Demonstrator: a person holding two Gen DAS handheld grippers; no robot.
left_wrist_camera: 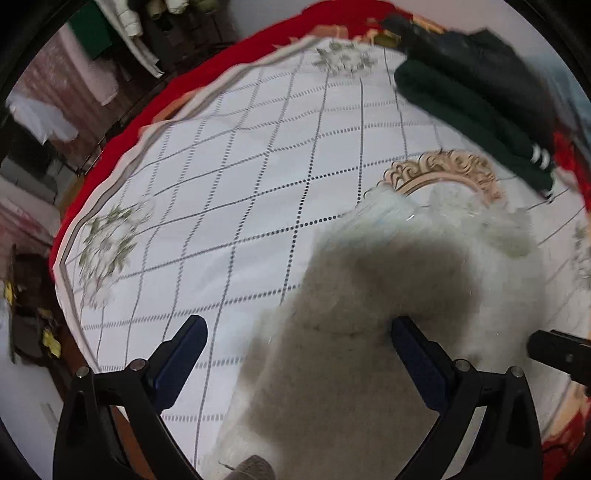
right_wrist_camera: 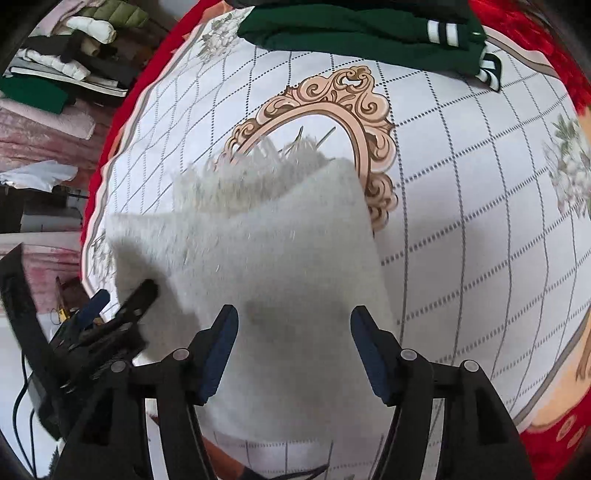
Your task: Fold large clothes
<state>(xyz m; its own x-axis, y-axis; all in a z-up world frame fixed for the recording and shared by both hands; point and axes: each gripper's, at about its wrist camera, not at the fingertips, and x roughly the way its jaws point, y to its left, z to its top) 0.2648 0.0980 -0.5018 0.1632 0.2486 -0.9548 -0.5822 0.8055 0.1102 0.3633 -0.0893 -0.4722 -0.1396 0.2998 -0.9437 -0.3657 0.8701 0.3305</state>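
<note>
L claw (left_wrist_camera: 299, 332): jaws wide, empty, over left edge of fuzzy white garment (right_wrist_camera: 266, 251) | garment: flat on quilted spread (right_wrist_camera: 461, 221), fringe reaching the ornate frame motif (right_wrist_camera: 354, 110) | R claw (right_wrist_camera: 293, 325): jaws wide, empty, above garment | green folded clothes (right_wrist_camera: 351, 33): beyond motif.

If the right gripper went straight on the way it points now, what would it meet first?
Most likely the fuzzy white garment: it lies right ahead of the open right gripper and fills the gap between its fingers. Its fringed end and the patterned cloth come only beyond. How high the gripper sits above it is unclear.
</note>
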